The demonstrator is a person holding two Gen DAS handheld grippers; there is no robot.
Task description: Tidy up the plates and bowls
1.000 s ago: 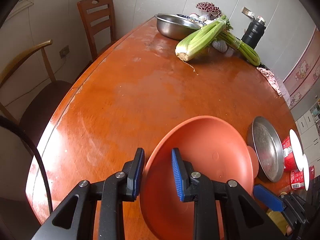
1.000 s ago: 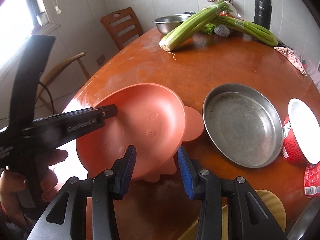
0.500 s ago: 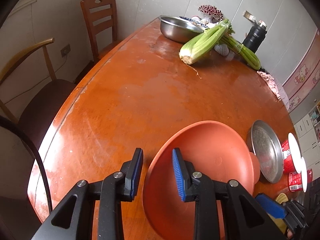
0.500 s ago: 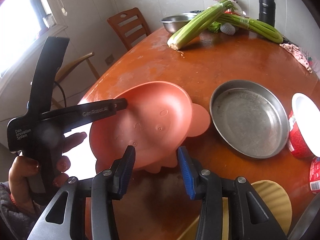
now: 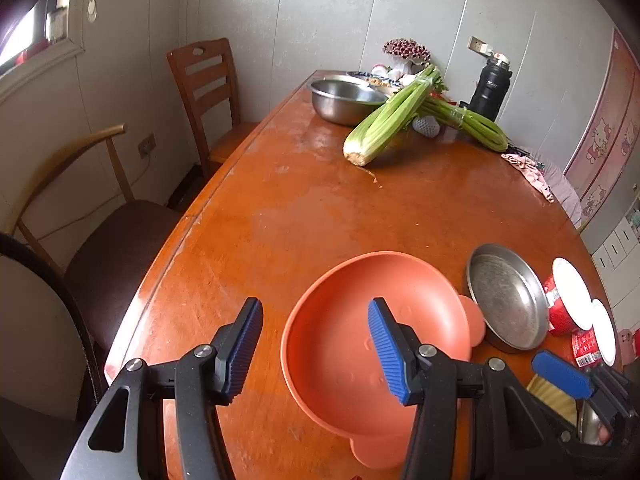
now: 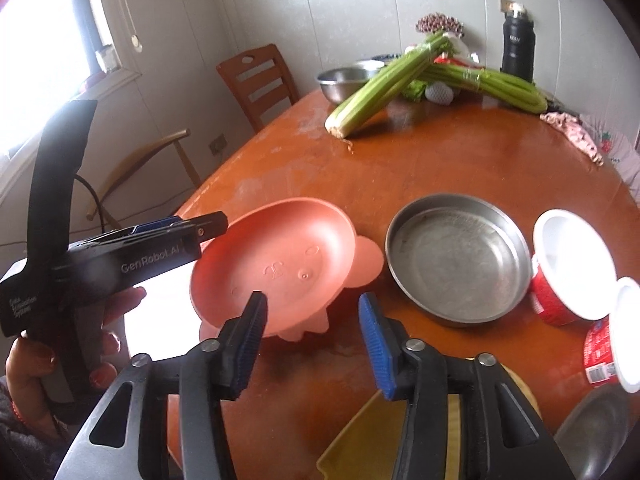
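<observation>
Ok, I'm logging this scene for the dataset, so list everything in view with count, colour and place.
pink plate: 1, salmon pink, near table edge
steel pan: 1, silver, right of the pink plate
red cups: 2, red with white lids, right of the pan
yellow plate: 1, yellow, under the right gripper
steel bowl: 1, silver, far end
celery: 2 bunches, green, far end
flask: 1, black, by the wall
cloth: 1, pink, far right edge
table: 1, orange-brown
chairs: 2, wooden, left side
left gripper: open, at the plate rim
right gripper: open, above the near table
</observation>
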